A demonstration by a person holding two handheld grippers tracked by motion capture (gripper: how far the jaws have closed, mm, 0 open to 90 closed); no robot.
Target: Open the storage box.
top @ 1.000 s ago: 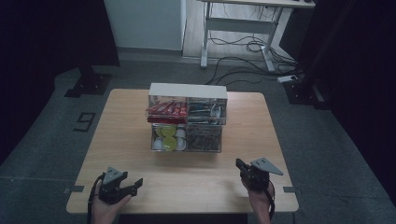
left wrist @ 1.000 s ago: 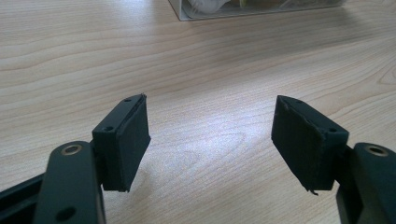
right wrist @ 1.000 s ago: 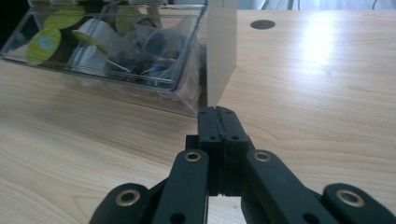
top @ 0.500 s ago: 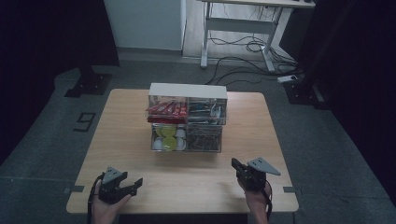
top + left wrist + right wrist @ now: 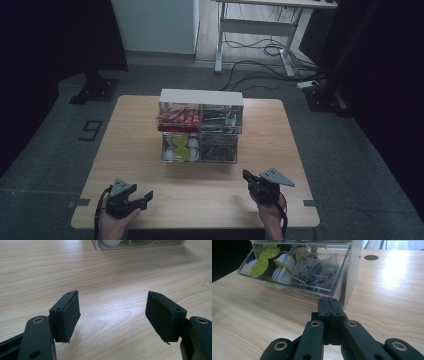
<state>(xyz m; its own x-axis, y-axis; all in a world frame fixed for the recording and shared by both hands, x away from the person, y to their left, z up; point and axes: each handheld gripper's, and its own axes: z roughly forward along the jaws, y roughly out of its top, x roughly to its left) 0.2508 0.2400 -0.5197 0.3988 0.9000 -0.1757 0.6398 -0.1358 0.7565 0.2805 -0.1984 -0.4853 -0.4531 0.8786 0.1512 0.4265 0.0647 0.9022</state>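
Since the earlier frame, the right gripper (image 5: 248,176) has edged leftward, jaws pressed together, empty. At lower left, the left gripper (image 5: 145,196) rests spread on the tabletop (image 5: 200,185), below the clear organizer (image 5: 200,130).

a clear organizer (image 5: 200,130) sits mid-table (image 5: 280,130), with the left gripper (image 5: 131,200) and right gripper (image 5: 252,178) near the front edge.

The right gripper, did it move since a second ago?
Yes, a little: the right gripper slid left along the table, nearer the clear box.
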